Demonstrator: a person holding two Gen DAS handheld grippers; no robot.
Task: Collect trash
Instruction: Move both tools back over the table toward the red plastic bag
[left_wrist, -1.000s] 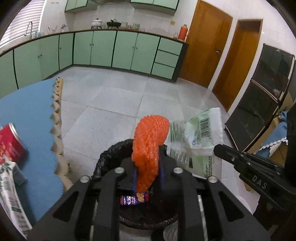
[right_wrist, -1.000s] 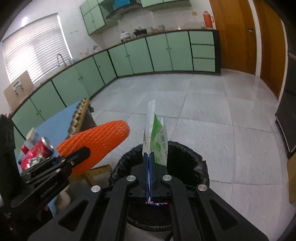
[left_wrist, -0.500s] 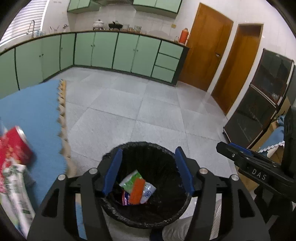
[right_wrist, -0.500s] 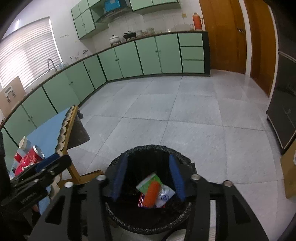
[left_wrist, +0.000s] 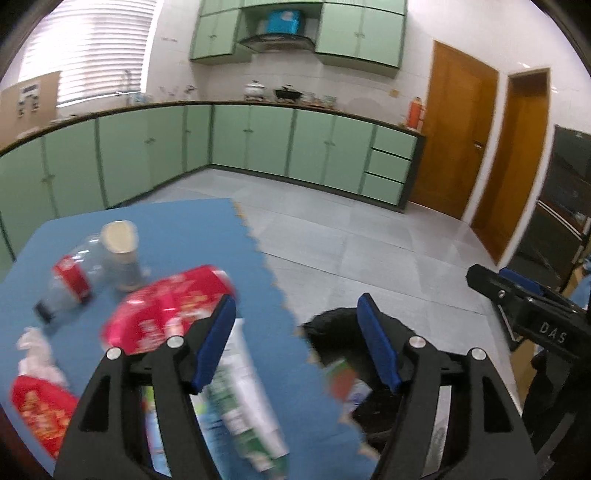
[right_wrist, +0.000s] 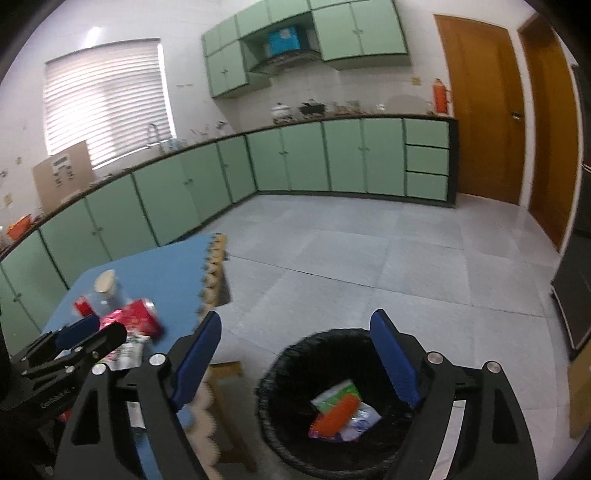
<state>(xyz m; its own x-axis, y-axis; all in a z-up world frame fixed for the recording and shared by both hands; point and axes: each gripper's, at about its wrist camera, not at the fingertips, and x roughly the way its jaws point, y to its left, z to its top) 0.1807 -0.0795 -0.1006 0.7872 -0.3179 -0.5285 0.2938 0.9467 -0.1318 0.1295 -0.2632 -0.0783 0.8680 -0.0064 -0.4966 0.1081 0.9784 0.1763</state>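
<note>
Light: soft daylight through the blinded window (right_wrist: 107, 99), evenly bright.
Glare: faint sheen on the floor tiles (right_wrist: 369, 258).
Blur: table litter smeared by motion.
Edges: fisheye-bent, dark corners.

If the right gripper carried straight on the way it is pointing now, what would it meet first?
Most likely the black trash bin just below; the right gripper is open and empty, though depth is hard to judge.

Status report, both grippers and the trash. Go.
Left gripper and right gripper open, empty, jaws just opened. Orange net in bin. Red can remains on table.
</note>
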